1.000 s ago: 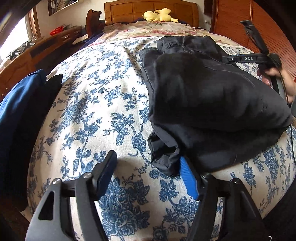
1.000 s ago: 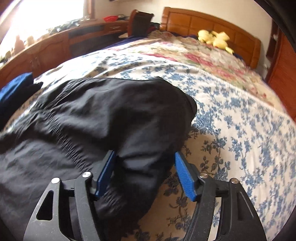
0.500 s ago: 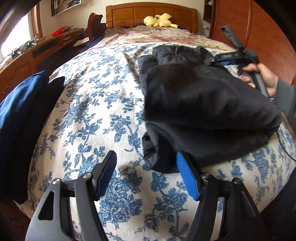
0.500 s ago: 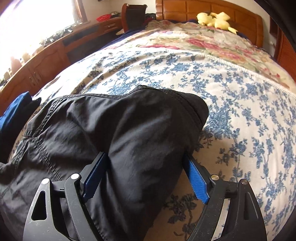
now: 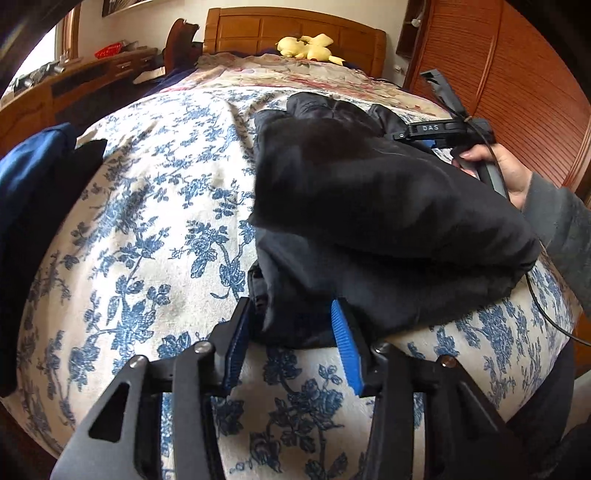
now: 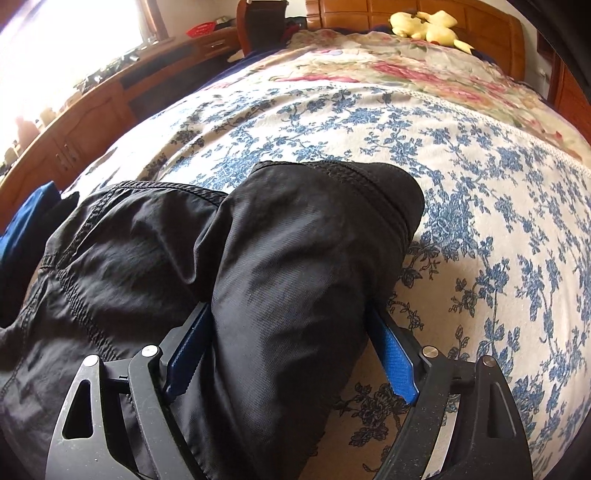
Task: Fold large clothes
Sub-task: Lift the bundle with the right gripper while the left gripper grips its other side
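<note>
Left-wrist view: a black garment, partly folded into a thick bundle, lies on the blue-and-white floral bedspread toward the near right part of the bed. The left gripper points down at the bundle's near edge; its jaws are closing, with a bunched corner of the black fabric between the blue pads. The pads lie against the cloth, though a firm pinch cannot be confirmed. At the far side of the bundle, a hand in a grey sleeve holds the right gripper, seen here from outside.

Right-wrist view: the right gripper straddles a rounded fold of the same garment. Its jaws stand spread wide; the right pad is clear of the fabric, the left pad lies just beside it.

Background: a yellow plush toy rests against the wooden headboard; a second, pink-flowered cover spans the head of the bed; a blue garment lies at the bed's left edge.
</note>
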`<state>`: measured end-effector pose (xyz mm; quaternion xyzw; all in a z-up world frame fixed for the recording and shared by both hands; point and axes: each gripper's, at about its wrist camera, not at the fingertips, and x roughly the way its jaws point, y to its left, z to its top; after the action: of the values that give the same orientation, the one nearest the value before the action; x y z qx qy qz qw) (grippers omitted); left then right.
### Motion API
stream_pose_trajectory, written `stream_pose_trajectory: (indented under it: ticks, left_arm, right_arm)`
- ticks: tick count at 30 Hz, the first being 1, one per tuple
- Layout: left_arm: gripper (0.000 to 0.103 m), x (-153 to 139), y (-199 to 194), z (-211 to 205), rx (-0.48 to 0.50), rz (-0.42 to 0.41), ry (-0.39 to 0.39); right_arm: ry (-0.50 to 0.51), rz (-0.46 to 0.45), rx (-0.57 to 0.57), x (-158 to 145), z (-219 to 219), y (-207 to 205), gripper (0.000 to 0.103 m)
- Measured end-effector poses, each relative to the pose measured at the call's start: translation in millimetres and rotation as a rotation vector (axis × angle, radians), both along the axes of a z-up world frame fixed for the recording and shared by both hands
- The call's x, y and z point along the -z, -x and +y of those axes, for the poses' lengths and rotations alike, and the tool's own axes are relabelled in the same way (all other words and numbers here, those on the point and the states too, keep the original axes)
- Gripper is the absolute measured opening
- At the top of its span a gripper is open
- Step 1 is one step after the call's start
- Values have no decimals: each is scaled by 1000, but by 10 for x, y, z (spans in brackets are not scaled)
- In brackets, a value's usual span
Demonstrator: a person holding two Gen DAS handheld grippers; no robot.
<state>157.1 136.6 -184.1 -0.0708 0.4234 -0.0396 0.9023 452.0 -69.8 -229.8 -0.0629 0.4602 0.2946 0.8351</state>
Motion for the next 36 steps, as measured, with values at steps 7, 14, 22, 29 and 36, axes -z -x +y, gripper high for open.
stream_pose_trajectory:
  ticks: [7,14,22,29,36]
  left_arm:
    - [9,-62,35,96,4,-44,72]
    - [6,-466,209,140,-3,-172,48]
    - [5,-862,438,701,-42,-258,-5]
    - [4,-1431,821,1546,-136,-353,-87]
    - [4,-1806,1426,2530,-341,-383,-216]
  right_arm:
    - [-45,-73,-10,-186,-51,199,31]
    - [-57,-218,-4,-618,-4,543,19]
    - [-69,-334,-59,-1155,563,1057,16]
    - [-92,-397,-149,-1640,1490,1361,16]
    - [-186,-450,-290,-2138,2885,1624,15]
